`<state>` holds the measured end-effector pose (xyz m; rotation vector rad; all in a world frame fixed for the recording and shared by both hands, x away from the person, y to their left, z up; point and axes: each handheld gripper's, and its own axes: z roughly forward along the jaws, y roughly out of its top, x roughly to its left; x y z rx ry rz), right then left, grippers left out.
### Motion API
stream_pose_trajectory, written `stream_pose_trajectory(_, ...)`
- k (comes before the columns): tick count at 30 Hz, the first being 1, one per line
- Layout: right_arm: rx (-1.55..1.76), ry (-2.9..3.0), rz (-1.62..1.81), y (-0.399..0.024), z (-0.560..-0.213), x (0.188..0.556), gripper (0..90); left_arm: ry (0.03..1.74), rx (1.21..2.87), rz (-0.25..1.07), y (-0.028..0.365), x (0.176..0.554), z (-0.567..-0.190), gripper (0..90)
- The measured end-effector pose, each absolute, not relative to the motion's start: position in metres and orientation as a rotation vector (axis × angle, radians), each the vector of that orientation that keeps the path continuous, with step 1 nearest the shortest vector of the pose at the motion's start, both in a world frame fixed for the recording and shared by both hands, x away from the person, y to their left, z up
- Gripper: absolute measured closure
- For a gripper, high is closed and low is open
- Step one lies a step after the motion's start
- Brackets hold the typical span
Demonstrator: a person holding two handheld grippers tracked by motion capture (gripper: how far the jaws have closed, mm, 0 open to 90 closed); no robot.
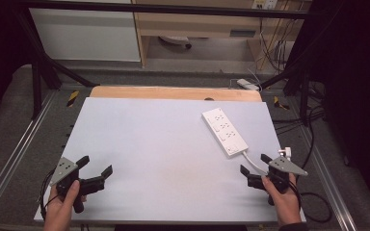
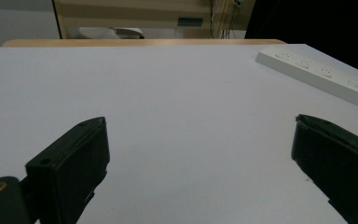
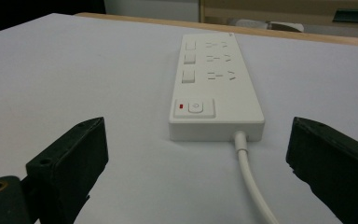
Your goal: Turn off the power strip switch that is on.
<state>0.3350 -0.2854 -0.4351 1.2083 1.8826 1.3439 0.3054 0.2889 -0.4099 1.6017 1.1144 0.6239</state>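
A white power strip (image 1: 224, 131) lies flat on the white table at the right, with three sockets, small switches and a main button beside a red light. Its white cable (image 1: 251, 162) runs toward the near right edge. My right gripper (image 1: 255, 164) hovers just short of the strip's cable end, jaws wide apart and open, the cable (image 3: 248, 177) passing between them untouched; the strip (image 3: 215, 86) lies straight ahead in the right gripper view. My left gripper (image 1: 95, 165) is open at the near left with nothing between its jaws. From there the strip (image 2: 313, 71) sits far off to the right.
The white tabletop (image 1: 164, 144) has a wooden strip (image 1: 173, 92) along its far edge. A metal frame rail (image 1: 9, 163) runs along the left side, another along the right. Black cables (image 1: 318, 202) trail off the near right corner. Shelving stands beyond the table.
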Motion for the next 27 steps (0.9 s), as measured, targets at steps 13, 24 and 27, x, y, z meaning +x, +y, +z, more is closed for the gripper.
stream_pose_trajectory(13,1.2,1.854,1.376,-0.2856,-0.4302,0.3327,3.8,1.101,1.619,0.62,0.287,0.3056,-0.4104,4.5)
stream_pose_trajectory(24,1.218,1.828,1.354,-0.2838,-0.426,0.3329,2.1,1.107,1.616,0.622,0.2865,0.3058,-0.4101,4.5)
stream_pose_trajectory(27,1.262,1.822,1.354,-0.2844,-0.4256,0.3344,2.2,1.105,1.618,0.622,0.2863,0.3058,-0.4104,4.5)
